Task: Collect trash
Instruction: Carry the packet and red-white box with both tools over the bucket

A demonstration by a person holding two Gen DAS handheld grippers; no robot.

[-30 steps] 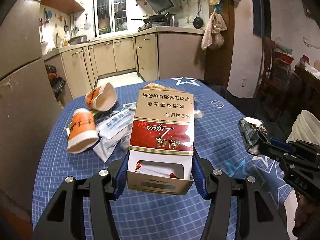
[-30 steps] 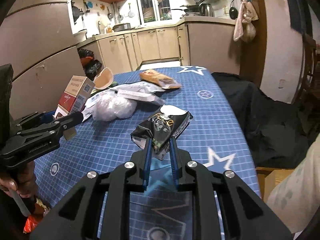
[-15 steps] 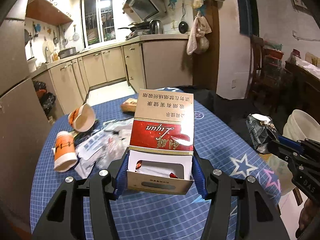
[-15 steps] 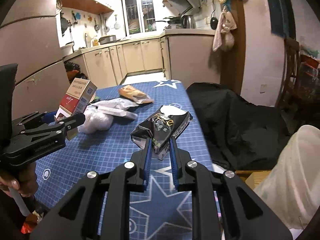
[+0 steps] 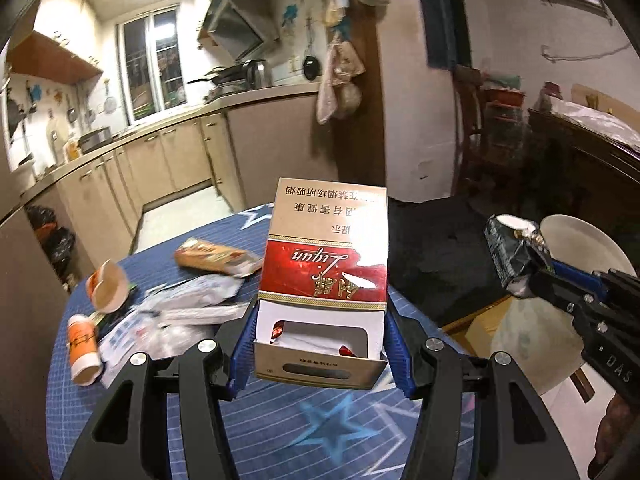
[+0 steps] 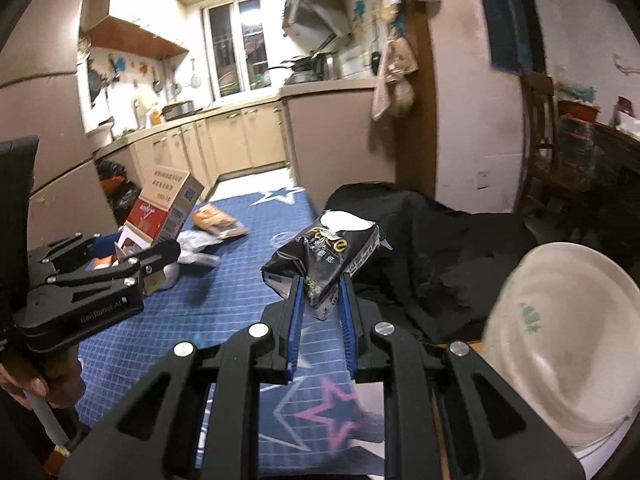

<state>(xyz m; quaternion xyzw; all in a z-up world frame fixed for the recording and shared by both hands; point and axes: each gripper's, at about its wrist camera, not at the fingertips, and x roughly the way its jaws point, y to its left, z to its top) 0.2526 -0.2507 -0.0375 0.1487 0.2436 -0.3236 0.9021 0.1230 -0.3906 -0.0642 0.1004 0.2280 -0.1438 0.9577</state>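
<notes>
The left gripper [image 5: 320, 344] is clamping a carton [image 5: 326, 264]; the right gripper [image 6: 320, 300] is pinching a black pack [image 6: 324, 256] near a white bin [image 6: 568, 344].

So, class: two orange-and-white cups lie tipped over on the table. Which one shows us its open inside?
The far cup, nearer the kitchen cabinets: its pale hollow faces the camera. The near cup by the table's edge shows only its orange printed side.

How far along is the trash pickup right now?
Nothing visibly binned yet. In hand: the left tool grips a cigarette carton, the right tool a black tissue pack, near the white bin. Left: cups and wrappers on the table.
</notes>
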